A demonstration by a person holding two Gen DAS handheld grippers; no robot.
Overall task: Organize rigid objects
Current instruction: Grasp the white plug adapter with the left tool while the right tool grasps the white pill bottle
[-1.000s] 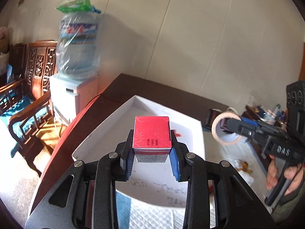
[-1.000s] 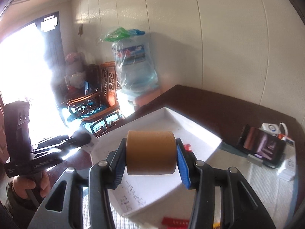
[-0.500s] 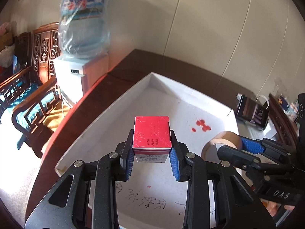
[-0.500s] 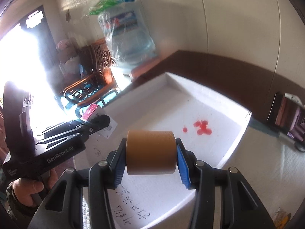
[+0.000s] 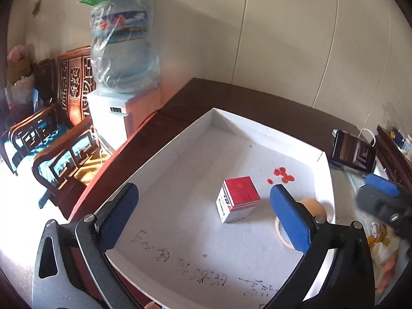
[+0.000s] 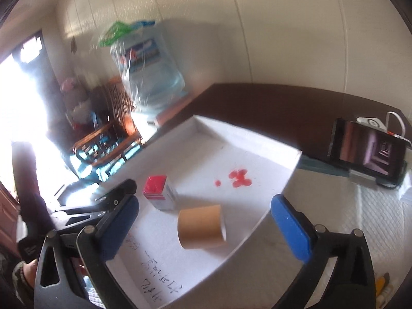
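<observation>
A red and white small box (image 5: 238,198) stands inside the white shallow tray (image 5: 267,134); it also shows in the right wrist view (image 6: 158,191). A brown tape roll (image 6: 202,226) lies on its side in the tray near the right rim, partly hidden behind my left finger in the left wrist view (image 5: 312,204). My left gripper (image 5: 203,219) is open and empty above the tray's near part. My right gripper (image 6: 206,228) is open and empty, with the roll below it between the fingers.
The tray (image 6: 260,139) sits on a dark wooden table (image 5: 257,100) and has red spots (image 5: 282,175) and handwriting on its floor. A phone on a stand (image 6: 368,154) is at the right. A water dispenser with bottle (image 5: 123,59) and carved wooden chairs (image 5: 51,139) stand left.
Both grippers have opened. The red box left my left gripper and the tape roll left my right gripper; both now rest in the tray. Both grippers have pulled back.
</observation>
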